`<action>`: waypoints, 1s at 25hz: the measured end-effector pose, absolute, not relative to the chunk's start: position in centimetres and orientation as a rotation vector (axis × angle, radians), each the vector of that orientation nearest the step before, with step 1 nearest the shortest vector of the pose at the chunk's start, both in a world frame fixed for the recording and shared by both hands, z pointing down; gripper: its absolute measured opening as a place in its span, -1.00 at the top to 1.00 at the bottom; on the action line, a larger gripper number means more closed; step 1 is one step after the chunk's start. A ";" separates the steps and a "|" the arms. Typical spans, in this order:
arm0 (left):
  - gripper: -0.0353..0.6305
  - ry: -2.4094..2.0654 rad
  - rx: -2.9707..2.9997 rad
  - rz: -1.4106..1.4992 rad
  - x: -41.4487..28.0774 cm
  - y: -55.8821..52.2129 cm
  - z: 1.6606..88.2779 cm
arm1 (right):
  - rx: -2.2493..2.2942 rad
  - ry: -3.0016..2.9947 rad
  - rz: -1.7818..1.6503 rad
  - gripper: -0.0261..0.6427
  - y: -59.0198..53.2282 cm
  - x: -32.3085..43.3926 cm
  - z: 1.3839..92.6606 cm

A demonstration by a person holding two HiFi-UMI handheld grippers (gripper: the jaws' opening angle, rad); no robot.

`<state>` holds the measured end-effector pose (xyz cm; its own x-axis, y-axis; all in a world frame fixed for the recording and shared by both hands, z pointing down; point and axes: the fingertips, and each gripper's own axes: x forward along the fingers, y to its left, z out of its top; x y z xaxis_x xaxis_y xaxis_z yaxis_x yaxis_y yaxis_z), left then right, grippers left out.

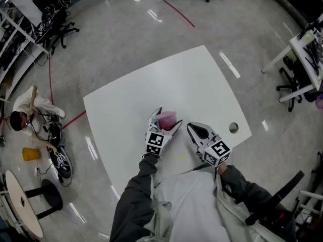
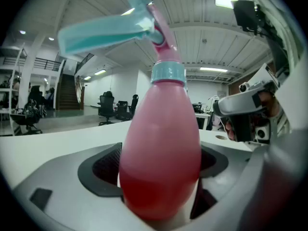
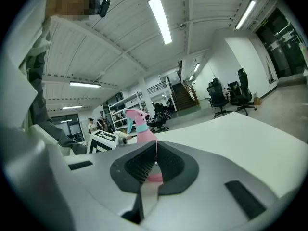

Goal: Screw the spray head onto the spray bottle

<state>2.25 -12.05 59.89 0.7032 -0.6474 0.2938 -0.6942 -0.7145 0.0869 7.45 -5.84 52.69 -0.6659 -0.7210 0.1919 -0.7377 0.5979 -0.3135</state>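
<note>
Left tongs [image 1: 165, 121] clamp the pink spray bottle [image 2: 161, 138], liquid [image 2: 159, 196] low inside; right tongs [image 3: 155, 155] closed, empty.

A white four-sided tabletop [image 1: 192, 79] has a round cable hole [image 1: 233, 128] near its right corner. Beyond its left edge, a person [image 1: 31, 110] and a small yellow container [image 1: 30, 154] are on the glossy grey floor [image 1: 116, 29].

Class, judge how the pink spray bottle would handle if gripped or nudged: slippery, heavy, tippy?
The spray bottle looks smooth and rounded, so it may slip between the jaws. Only its lowest part looks darker, perhaps little liquid, so probably light. The long spray head overhangs sideways on top, so it might tip easily.
</note>
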 end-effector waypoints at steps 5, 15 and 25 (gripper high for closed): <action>-0.42 -0.967 2.785 0.402 2.6 -10.7 58.9 | 1.091 -2.934 0.527 0.59 -6.0 6.1 48.2; -0.42 -0.575 2.954 0.673 3.8 -2.1 55.2 | 0.437 -3.009 0.064 0.16 -1.3 -0.4 41.6; -0.42 -1.228 2.669 0.856 0.4 -4.0 55.7 | 0.999 -2.743 0.548 0.68 -5.3 -0.3 43.4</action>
<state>0.37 -4.05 55.71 0.5223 -0.6760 0.5198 -0.7215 -0.6753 -0.1533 -0.26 -5.26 43.45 -0.7607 -0.5851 0.2810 -0.6482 0.7078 -0.2808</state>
